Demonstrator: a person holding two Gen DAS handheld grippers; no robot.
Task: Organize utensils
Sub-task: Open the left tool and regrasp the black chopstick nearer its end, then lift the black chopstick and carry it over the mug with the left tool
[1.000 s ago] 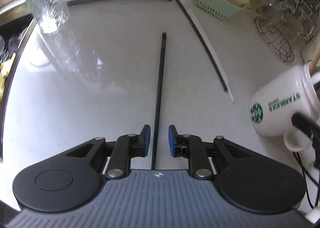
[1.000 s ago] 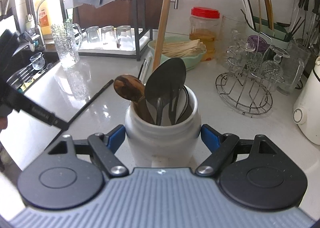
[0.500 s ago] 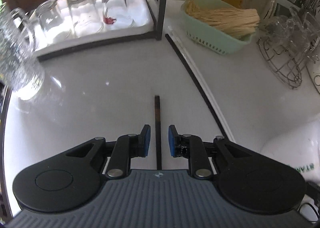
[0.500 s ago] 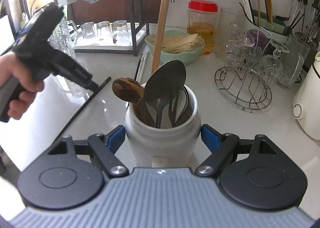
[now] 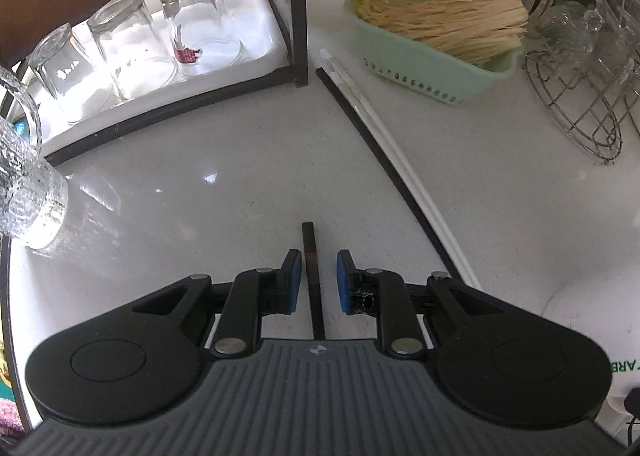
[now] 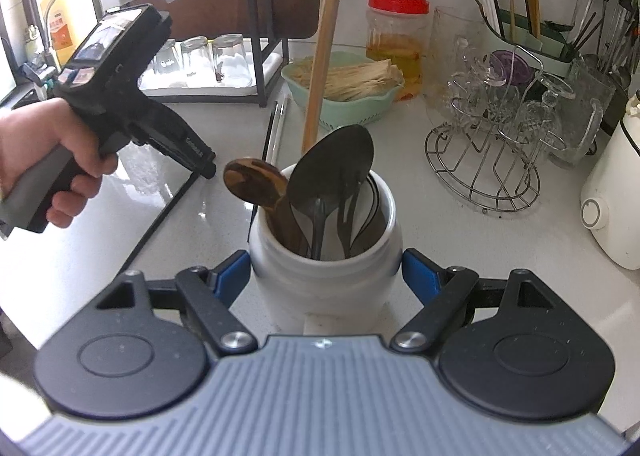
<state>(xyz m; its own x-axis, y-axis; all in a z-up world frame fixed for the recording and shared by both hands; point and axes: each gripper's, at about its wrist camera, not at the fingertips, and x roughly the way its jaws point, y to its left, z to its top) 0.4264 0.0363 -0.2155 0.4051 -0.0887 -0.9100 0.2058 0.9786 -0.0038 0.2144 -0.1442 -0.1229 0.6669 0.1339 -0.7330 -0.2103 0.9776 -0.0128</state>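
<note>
Between the parted pads of the left claw lies a black chopstick, untouched.

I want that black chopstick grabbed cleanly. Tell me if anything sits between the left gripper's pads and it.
Nothing visible does. The black chopstick lies on the counter in the gap of the left gripper, with bare space either side.

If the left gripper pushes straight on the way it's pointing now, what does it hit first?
Most likely the black chopstick lying on the countertop: it runs between the open fingertips of the left gripper, which points steeply down at it. How far above it the tips are is unclear; beyond its end there is only bare counter.
</note>
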